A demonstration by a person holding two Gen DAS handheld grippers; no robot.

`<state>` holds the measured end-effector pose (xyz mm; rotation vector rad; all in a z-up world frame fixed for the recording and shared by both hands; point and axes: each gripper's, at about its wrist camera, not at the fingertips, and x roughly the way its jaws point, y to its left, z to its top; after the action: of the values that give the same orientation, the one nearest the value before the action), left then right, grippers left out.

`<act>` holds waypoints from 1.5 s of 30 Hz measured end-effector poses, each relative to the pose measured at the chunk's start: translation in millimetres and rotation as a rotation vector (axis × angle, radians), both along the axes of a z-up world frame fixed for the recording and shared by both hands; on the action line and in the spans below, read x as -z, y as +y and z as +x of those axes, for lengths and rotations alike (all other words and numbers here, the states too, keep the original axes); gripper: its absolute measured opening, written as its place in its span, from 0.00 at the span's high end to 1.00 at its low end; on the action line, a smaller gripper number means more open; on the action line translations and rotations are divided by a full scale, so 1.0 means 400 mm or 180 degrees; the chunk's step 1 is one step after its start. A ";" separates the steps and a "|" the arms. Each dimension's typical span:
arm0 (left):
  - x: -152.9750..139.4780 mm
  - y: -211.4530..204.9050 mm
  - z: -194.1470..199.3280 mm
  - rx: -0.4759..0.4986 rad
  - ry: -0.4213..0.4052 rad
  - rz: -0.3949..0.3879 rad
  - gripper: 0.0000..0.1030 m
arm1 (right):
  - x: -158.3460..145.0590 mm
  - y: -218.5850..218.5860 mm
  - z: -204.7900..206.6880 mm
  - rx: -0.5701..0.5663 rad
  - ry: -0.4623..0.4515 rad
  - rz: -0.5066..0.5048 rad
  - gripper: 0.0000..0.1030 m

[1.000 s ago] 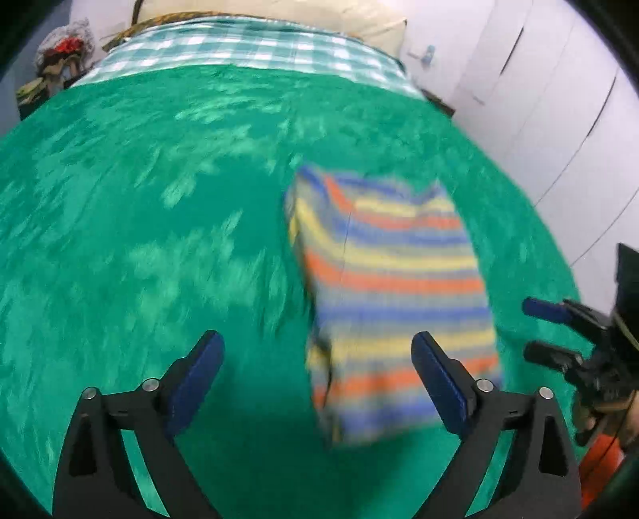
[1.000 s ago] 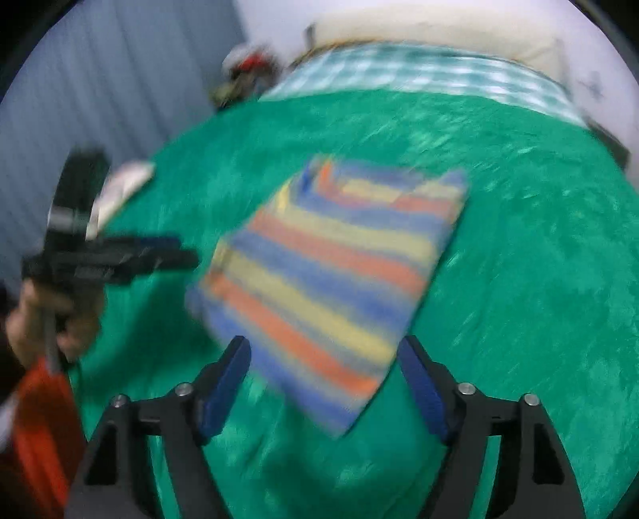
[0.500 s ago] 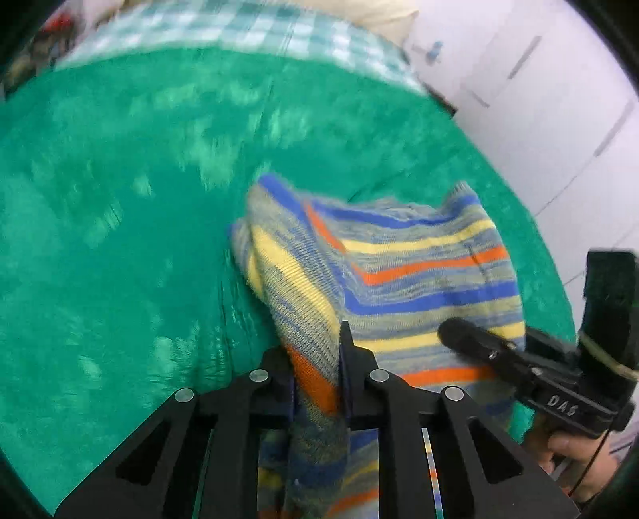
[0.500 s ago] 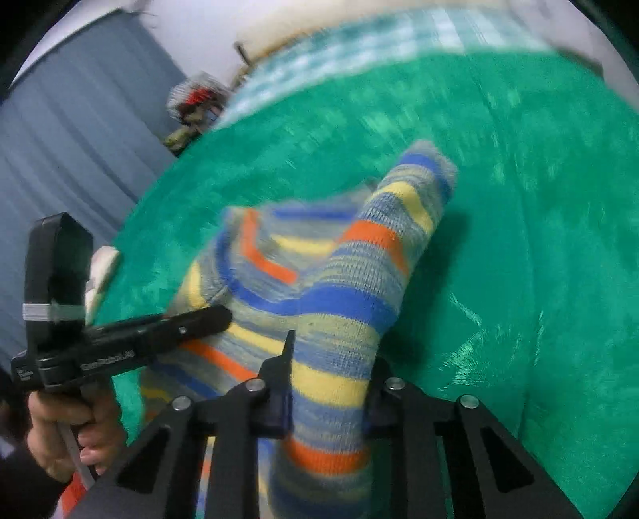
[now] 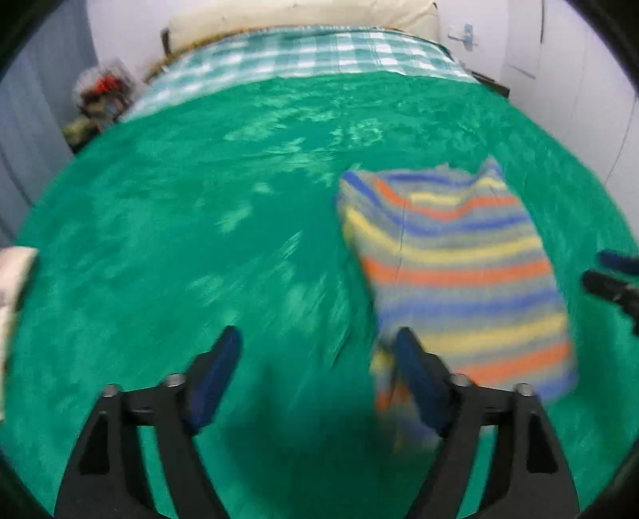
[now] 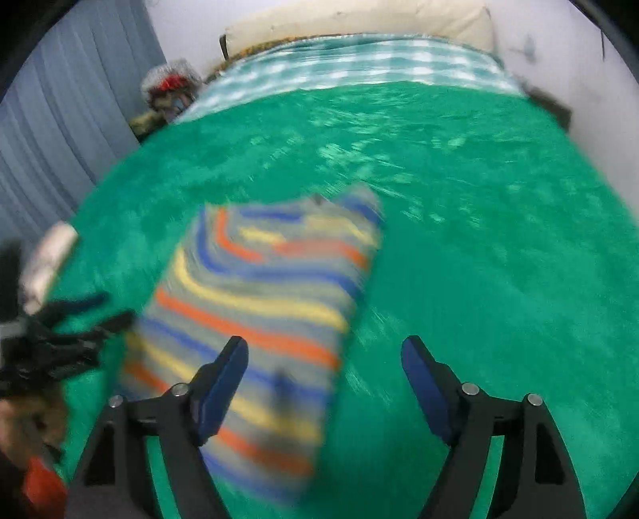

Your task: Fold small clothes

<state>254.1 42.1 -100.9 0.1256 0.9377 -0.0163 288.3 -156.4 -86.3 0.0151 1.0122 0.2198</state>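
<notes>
A striped knit garment (image 5: pixel 459 275) in blue, orange, yellow and grey lies folded on the green bedspread (image 5: pixel 199 239). It also shows in the right wrist view (image 6: pixel 259 311). My left gripper (image 5: pixel 315 367) is open and empty, just left of the garment's near edge; its right finger overlaps that edge. My right gripper (image 6: pixel 325 375) is open and empty over the garment's near right edge. Each gripper shows in the other's view: the right one (image 5: pixel 611 275) at the far right, the left one (image 6: pixel 72 331) at the far left. Both views are blurred by motion.
A checked green-and-white sheet (image 5: pixel 303 60) and a cream pillow (image 5: pixel 303 16) lie at the head of the bed. A whitish object (image 6: pixel 48 259) sits at the bed's left edge. Clutter (image 5: pixel 100 96) stands by the grey curtain. White wardrobe doors (image 5: pixel 579 80) are to the right.
Half a second ago both grippers were shut on the garment and held it lifted. Now both are open, have let go and pulled back, and the garment lies flat.
</notes>
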 end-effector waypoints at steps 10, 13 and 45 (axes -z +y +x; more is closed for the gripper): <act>-0.145 -0.049 -0.284 -0.0360 -0.0268 0.0376 0.01 | -0.150 0.039 -0.345 0.0129 -0.0150 -0.0061 0.05; -0.177 -0.054 -0.339 -0.0351 -0.0131 0.0224 0.01 | -0.184 0.065 -0.408 0.0110 -0.0208 -0.0126 0.05; -0.305 -0.072 -0.624 -0.0228 0.0004 -0.0038 0.01 | -0.380 0.144 -0.794 0.0226 -0.0202 -0.0560 0.05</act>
<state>4.3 13.2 21.0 0.0811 0.9427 0.0441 -29.5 -98.6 65.8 -0.1150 0.9631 0.0654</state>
